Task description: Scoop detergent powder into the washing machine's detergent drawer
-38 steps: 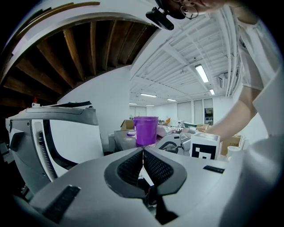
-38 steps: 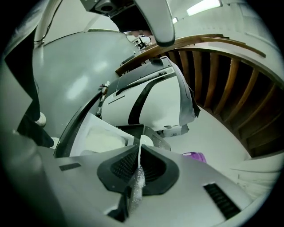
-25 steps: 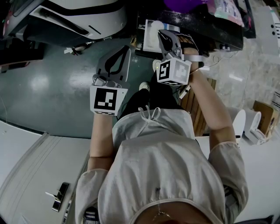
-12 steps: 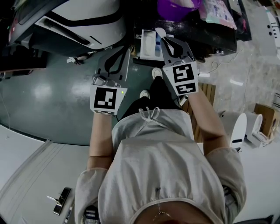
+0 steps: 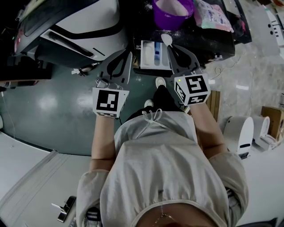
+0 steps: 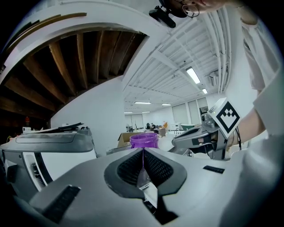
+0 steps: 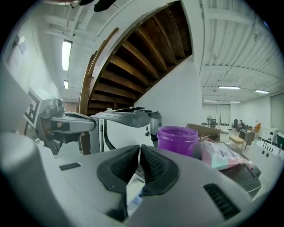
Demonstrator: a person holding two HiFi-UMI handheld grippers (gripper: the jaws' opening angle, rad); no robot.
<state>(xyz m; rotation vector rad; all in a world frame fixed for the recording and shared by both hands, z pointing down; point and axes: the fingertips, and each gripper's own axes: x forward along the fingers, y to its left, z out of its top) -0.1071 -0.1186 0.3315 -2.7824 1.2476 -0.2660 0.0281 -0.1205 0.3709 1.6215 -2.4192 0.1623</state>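
Note:
The white detergent drawer (image 5: 150,55) stands pulled out of the washing machine (image 5: 91,26), a blue part inside it. My right gripper (image 5: 170,46) is shut on a white scoop (image 5: 167,39), whose bowl sits at the drawer's far right corner, toward the purple powder tub (image 5: 173,12). In the right gripper view the jaws (image 7: 139,151) pinch the thin white handle, with the tub (image 7: 177,138) ahead and the drawer (image 7: 132,195) below. My left gripper (image 5: 125,55) is shut and holds nothing, just left of the drawer; its view shows closed jaws (image 6: 143,154) and the tub (image 6: 144,140) beyond.
A pink-and-white detergent bag (image 5: 214,15) lies right of the tub on the dark counter (image 5: 222,40). The person's legs and shoes (image 5: 160,82) are below the drawer on the dark green floor (image 5: 49,102). White bins (image 5: 239,131) stand at right.
The right gripper with the scoop has moved from over the drawer to its far right corner and turned. The head view has shifted, bringing the purple tub fully into sight. The left gripper held still.

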